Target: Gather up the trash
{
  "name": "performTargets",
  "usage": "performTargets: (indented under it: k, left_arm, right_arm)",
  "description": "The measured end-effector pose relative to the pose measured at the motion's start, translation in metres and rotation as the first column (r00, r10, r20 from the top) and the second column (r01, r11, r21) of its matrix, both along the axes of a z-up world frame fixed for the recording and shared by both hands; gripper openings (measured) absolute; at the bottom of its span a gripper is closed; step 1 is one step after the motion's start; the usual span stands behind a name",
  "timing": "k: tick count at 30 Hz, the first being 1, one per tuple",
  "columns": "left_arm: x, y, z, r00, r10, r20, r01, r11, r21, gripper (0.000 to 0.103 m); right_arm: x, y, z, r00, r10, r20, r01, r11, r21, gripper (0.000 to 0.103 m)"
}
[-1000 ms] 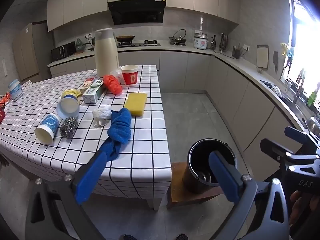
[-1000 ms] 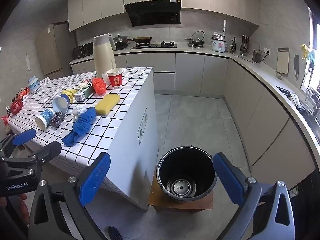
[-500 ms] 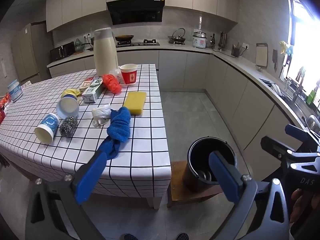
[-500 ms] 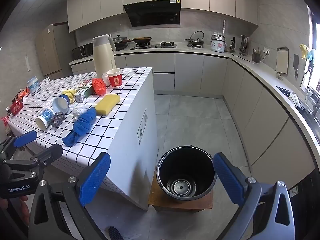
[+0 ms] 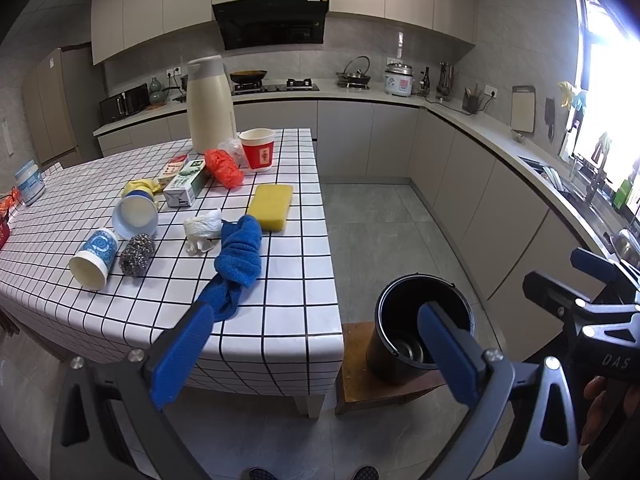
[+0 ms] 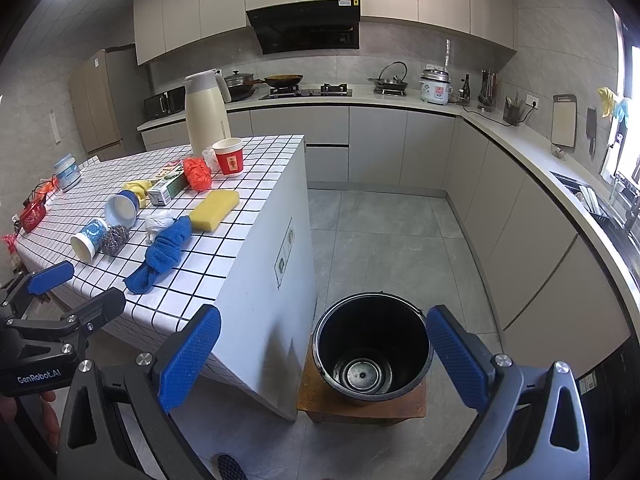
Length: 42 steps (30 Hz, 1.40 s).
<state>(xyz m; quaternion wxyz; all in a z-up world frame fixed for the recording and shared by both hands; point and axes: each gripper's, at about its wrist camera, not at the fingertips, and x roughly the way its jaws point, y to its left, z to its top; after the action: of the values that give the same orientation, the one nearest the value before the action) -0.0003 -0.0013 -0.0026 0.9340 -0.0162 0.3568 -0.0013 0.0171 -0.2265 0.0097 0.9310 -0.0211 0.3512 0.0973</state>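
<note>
1. Two grippers, both with jaws spread wide and holding nothing: the left gripper (image 5: pixel 316 354) hangs off the near edge of the table, the right gripper (image 6: pixel 326 362) above the floor over the bucket.
2. One black bucket (image 6: pixel 372 354) stands on a low wooden stool (image 6: pixel 320 396) on the floor, just beside the table's end; only its bare metal bottom shows inside.
3. One white tiled table (image 5: pixel 280 300) carries all the trash and clutter.
4. Nearest its edge lies one blue cloth (image 5: pixel 238 258), bunched and trailing toward the front.
5. To the left lie two tipped cups, a blue-patterned paper cup (image 5: pixel 94 258) and a pale blue cup (image 5: pixel 134 216), with one steel scourer (image 5: pixel 137 254) between them.
6. One crumpled white wad (image 5: pixel 202 229) touches the cloth's far end; one yellow sponge (image 5: pixel 271 206) lies just beside it.
7. Farther back: one green-and-white carton (image 5: pixel 184 188), one yellow scrap (image 5: pixel 138 188), one orange net bag (image 5: pixel 224 168), one upright red cup (image 5: pixel 258 154).
8. Farthest, one cream thermos jug (image 5: pixel 210 104).
</note>
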Motion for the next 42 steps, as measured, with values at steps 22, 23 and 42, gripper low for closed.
performTargets:
  k: [22,23,42]
  left_arm:
    - [0.0007,-0.0011,0.0024,1.000,-0.005,0.002,0.005,1.000,-0.003,0.103]
    - [0.0006,-0.0010,0.0027,1.000,-0.004,0.003,0.004,1.000,-0.003,0.103]
    - [-0.0026,-0.0050,0.0059,1.000,-0.007,0.003,0.007,1.000,-0.003,0.103]
  right_arm:
    - [-0.0008,0.0027,0.0042,1.000,0.001,0.005,-0.001,1.000,-0.002,0.103]
    - [-0.0010,0.0026,0.0040,1.000,0.001,0.006,-0.001,1.000,-0.003,0.103]
    - [-0.0058,0.0006,0.0040,1.000,-0.008,0.011,0.008,1.000,-0.007,0.103]
